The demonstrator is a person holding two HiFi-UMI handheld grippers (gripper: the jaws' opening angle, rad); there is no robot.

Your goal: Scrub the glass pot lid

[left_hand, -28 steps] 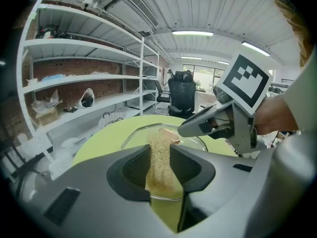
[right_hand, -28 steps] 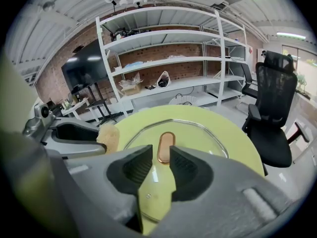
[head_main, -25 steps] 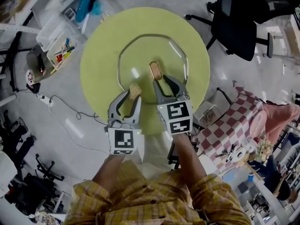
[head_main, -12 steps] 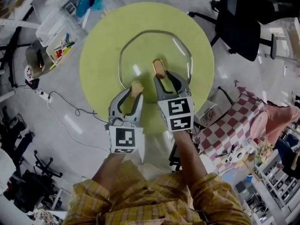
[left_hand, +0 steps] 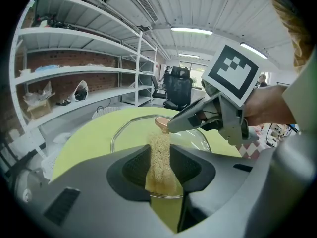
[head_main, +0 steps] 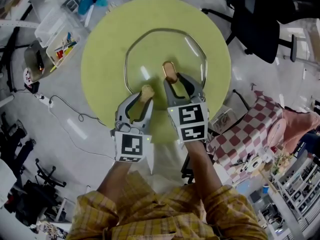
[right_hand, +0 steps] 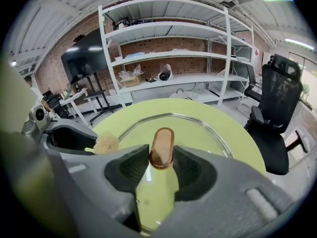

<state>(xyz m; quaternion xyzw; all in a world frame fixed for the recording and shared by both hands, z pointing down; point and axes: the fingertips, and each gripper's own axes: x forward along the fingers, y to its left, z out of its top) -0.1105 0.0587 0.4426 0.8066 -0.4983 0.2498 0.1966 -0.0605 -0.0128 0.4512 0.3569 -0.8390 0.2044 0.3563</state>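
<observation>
Head view: glass pot lid [head_main: 150, 59] is seen mid table [head_main: 100, 79], w/ L gripper [head_main: 142, 98] at its near edge and R gripper [head_main: 177, 81] just right, at lid handle [head_main: 170, 72]. L gripper view: jaws are clamped on tan scrubber [left_hand: 159, 157], held over the lid's near rim. R gripper view: jaws have just been opened wide w/ handle's near end between them, so no firm hold is judged yet; lid prob. needs pinning before scrubbing.

Left gripper [head_main: 141, 101] clamped, right gripper [head_main: 178, 83] opening

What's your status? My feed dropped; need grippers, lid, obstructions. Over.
Left gripper shut on scrubber. Right gripper: jaws have just been opening, lid handle between them. Glass lid flat on green table. No obstruction seen.
</observation>
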